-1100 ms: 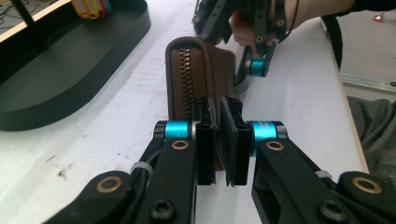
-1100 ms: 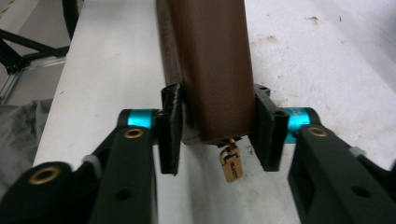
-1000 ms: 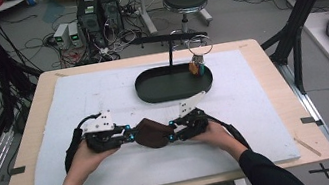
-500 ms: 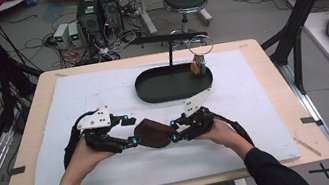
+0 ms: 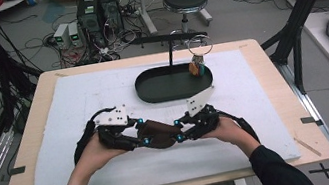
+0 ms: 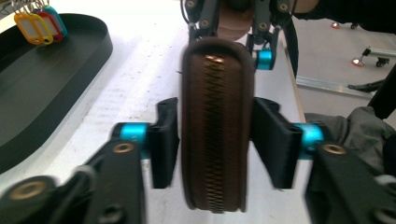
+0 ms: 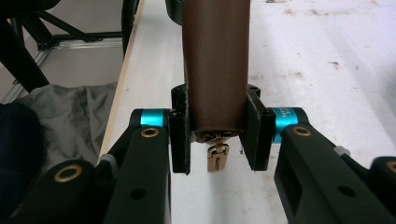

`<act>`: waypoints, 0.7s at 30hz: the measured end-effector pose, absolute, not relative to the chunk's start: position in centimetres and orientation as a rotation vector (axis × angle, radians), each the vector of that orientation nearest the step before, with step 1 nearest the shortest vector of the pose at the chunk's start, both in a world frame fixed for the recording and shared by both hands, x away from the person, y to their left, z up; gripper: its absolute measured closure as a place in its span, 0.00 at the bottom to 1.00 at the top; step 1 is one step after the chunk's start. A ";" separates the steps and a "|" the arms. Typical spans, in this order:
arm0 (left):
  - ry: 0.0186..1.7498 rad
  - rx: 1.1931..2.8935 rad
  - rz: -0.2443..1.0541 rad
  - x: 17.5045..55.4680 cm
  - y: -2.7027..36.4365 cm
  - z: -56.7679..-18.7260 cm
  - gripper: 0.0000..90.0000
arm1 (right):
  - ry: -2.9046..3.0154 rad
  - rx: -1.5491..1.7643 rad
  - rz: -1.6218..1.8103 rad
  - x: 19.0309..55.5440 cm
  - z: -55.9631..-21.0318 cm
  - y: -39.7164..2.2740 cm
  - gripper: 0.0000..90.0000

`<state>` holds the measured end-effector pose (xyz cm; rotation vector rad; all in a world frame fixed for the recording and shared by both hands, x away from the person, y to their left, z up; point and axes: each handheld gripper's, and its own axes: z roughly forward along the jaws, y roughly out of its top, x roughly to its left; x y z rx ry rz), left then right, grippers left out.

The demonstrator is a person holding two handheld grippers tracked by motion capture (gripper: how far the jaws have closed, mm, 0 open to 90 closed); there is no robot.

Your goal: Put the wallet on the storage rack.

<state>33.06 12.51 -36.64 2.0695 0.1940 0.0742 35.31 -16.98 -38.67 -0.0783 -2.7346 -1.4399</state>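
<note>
A brown zip pouch (image 5: 159, 133) hangs just above the white mat between my two grippers. My left gripper (image 5: 143, 132) takes its left end. In the left gripper view the pouch (image 6: 217, 116) stands zip side up between the pads (image 6: 166, 140), which lie against both its sides; these jaws have just been closing on it. My right gripper (image 5: 178, 131) is shut on the other end. In the right gripper view the pads (image 7: 180, 135) squeeze the pouch (image 7: 217, 60), and the brass zip pull (image 7: 217, 161) dangles below it.
A black oval tray (image 5: 152, 92) lies on the mat (image 5: 77, 97) behind the grippers. Over its right end, coloured key tags (image 5: 197, 65) hang on rings from a black stand (image 5: 167, 39). The table's front edge is close under the person's forearms.
Both hands have lifted the pouch a little. The left jaws spread wide around the pouch's end, then came back in onto it. The right grip is unchanged.
</note>
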 end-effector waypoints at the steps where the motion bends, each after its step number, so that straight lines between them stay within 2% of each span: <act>1: 0.191 2.070 0.068 33.1 12.4 -36.6 0.64 | -2.738 -0.076 -1.435 35.3 -38.6 -17.1 0.76; 9: 0.169 2.025 0.044 33.4 12.3 -36.3 0.71 | -2.751 -0.049 -1.469 35.3 -37.9 -17.8 0.74; 11: 0.175 2.002 0.045 33.4 12.2 -36.3 0.72 | -2.742 -0.061 -1.496 35.3 -37.7 -18.1 0.69; 13: 0.171 2.009 0.054 33.5 12.2 -36.1 0.72 | -2.727 -0.076 -1.550 35.3 -37.3 -18.5 0.57; 17: 0.194 1.981 0.072 33.8 12.4 -35.6 0.73 | -2.706 -0.120 -1.693 35.5 -36.0 -20.5 0.43; 21: 0.224 1.934 0.083 34.5 12.5 -34.8 0.73 | -2.691 -0.256 -1.872 35.8 -34.3 -23.7 0.38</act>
